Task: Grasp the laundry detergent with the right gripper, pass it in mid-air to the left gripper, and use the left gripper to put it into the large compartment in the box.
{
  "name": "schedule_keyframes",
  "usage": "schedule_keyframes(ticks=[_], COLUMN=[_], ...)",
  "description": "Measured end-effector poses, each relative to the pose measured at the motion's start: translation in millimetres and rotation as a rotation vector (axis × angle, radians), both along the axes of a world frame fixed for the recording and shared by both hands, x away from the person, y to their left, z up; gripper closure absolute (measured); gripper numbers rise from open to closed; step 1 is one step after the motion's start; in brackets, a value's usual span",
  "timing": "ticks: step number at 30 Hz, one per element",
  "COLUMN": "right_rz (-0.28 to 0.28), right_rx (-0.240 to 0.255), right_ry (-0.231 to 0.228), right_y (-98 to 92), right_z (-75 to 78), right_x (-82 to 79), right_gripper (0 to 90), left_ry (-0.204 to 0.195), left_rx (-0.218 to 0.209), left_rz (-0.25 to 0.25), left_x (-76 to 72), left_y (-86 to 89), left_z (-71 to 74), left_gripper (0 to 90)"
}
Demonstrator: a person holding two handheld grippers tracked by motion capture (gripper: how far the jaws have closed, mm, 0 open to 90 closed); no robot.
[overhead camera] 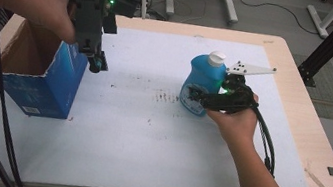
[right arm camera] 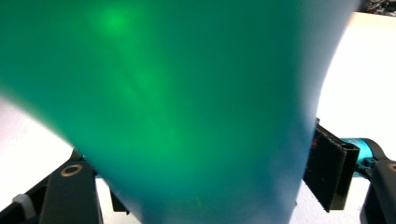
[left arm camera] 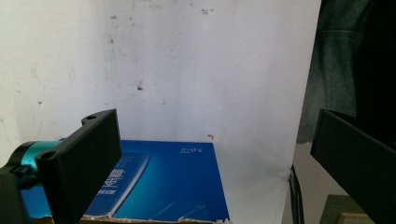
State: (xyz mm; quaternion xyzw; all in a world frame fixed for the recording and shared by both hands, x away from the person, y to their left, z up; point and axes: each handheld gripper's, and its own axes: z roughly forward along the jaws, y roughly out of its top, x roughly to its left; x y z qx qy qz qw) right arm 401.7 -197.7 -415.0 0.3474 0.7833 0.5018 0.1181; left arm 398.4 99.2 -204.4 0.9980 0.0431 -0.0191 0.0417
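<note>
Right gripper [overhead camera: 202, 98] jaws closed around blue bottle [overhead camera: 202, 81]; left gripper [overhead camera: 97, 64], jaws wide and empty, above open box [overhead camera: 49, 87]; next likely: carry bottle boxward.

Blue bottle [overhead camera: 199, 86] with white cap [overhead camera: 217, 57], blue box [overhead camera: 57, 84], white smudged mat [overhead camera: 147, 136], black grippers
</note>
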Motion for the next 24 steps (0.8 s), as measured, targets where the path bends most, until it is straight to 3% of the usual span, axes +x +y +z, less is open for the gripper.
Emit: schedule_keyframes(ticks=[24], right_rz=[0.007], right_rx=[-0.010], right_ry=[-0.054], right_y=[2.5], right_z=[-1.9], right_x=[-1.8], right_gripper=[33.2], left_ry=[0.005], left_rx=[0.016], left_rz=[0.009], left_x=[4.4], left_y=[0.8], left_z=[-2.5], left_gripper=[1.8])
